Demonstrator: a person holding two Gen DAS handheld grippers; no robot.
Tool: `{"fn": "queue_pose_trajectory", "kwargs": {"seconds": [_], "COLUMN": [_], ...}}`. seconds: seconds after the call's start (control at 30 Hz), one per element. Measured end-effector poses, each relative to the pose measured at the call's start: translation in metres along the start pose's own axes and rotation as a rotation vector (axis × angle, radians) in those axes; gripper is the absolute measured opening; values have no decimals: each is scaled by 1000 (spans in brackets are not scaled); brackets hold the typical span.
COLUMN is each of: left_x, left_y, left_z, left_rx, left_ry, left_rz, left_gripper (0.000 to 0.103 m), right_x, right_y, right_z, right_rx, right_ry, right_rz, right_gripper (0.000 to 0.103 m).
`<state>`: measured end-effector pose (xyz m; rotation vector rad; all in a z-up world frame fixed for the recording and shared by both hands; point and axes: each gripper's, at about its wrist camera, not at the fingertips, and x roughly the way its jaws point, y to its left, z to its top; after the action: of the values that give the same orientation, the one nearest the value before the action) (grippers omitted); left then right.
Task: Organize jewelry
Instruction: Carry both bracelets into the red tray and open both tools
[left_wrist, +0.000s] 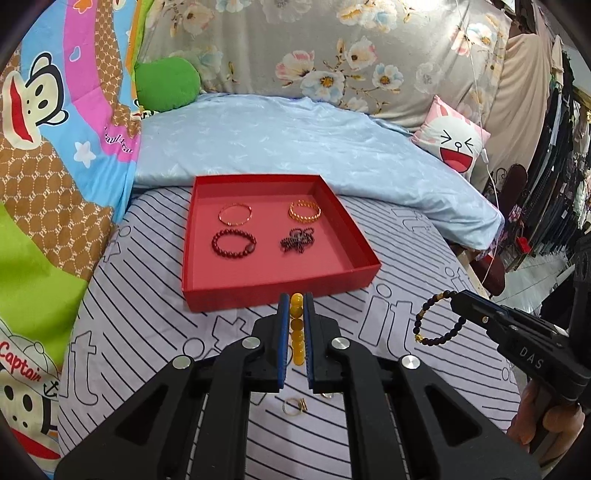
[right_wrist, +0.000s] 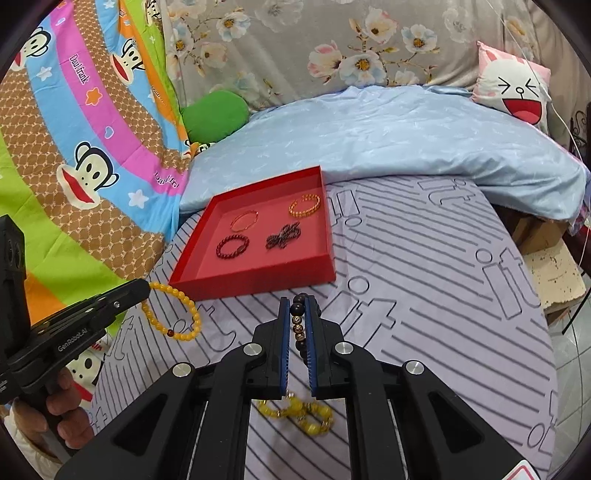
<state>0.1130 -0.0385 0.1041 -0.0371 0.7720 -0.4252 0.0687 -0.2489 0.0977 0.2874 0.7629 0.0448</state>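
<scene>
A shallow red tray (left_wrist: 207, 291) (right_wrist: 243, 286) lies on the striped bedsheet and holds several bracelets: a thin gold one (left_wrist: 235, 215), a gold chain one (left_wrist: 304, 211), a dark red beaded one (left_wrist: 233, 242) and a dark tangled one (left_wrist: 297, 240). My left gripper (left_wrist: 296, 299) (right_wrist: 146, 288) is shut on a yellow beaded bracelet (left_wrist: 296, 332) (right_wrist: 173, 314), held just short of the tray's near wall. My right gripper (right_wrist: 300, 301) (left_wrist: 453, 297) is shut on a black beaded bracelet with gold beads (right_wrist: 298, 325) (left_wrist: 436, 319), hanging above the sheet to the right of the tray.
A gold ring (left_wrist: 293, 406) lies on the sheet under my left gripper. A chunky yellow bead bracelet (right_wrist: 299, 411) lies under my right gripper. A light blue quilt (left_wrist: 295, 136) is bunched behind the tray, with a cartoon blanket (left_wrist: 55, 147) at left and the bed's edge at right.
</scene>
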Motion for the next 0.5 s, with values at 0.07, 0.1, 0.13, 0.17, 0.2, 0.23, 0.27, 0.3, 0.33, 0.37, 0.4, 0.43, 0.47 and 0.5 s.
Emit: {"fn": "queue_pose_trajectory", "kwargs": {"seconds": [0.07, 0.1, 0.13, 0.17, 0.2, 0.23, 0.27, 0.3, 0.33, 0.37, 0.4, 0.43, 0.47, 0.5], "left_x": [2, 4, 7, 9, 12, 17, 20, 25, 28, 32, 36, 39, 43, 46], "left_y": [1, 2, 4, 6, 7, 10, 11, 13, 14, 15, 16, 16, 17, 19], "left_z": [6, 9, 14, 18, 22, 28, 31, 37, 41, 46, 52, 56, 61, 64], "left_rx": [0, 1, -1, -4, -8, -13, -15, -17, -17, -16, -16, -16, -19, -23], "left_ry": [-9, -13, -19, -24, -27, -31, -32, -33, -36, -42, -47, -50, -55, -57], "left_rz": [3, 5, 11, 12, 12, 14, 13, 14, 13, 12, 13, 12, 10, 9], "left_gripper": [7, 7, 7, 7, 7, 7, 7, 7, 7, 7, 7, 7, 7, 7], "right_x": [6, 10, 15, 19, 24, 31, 37, 43, 50, 54, 60, 65, 71, 77], "right_y": [2, 3, 5, 7, 9, 12, 15, 18, 21, 23, 25, 27, 30, 33], "right_z": [10, 14, 20, 24, 29, 36, 41, 47, 54, 58, 64, 69, 76, 81], "right_rx": [-7, -11, -19, -27, -36, -49, -58, -66, -71, -72, -71, -70, -67, -64], "right_ry": [-4, -4, -3, -2, 0, 2, 4, 6, 6, 6, 6, 4, 3, 4], "right_rz": [8, 14, 17, 18, 19, 22, 25, 27, 31, 36, 46, 56, 72, 87], "right_gripper": [9, 9, 9, 9, 9, 9, 9, 9, 9, 9, 9, 9, 9, 9]}}
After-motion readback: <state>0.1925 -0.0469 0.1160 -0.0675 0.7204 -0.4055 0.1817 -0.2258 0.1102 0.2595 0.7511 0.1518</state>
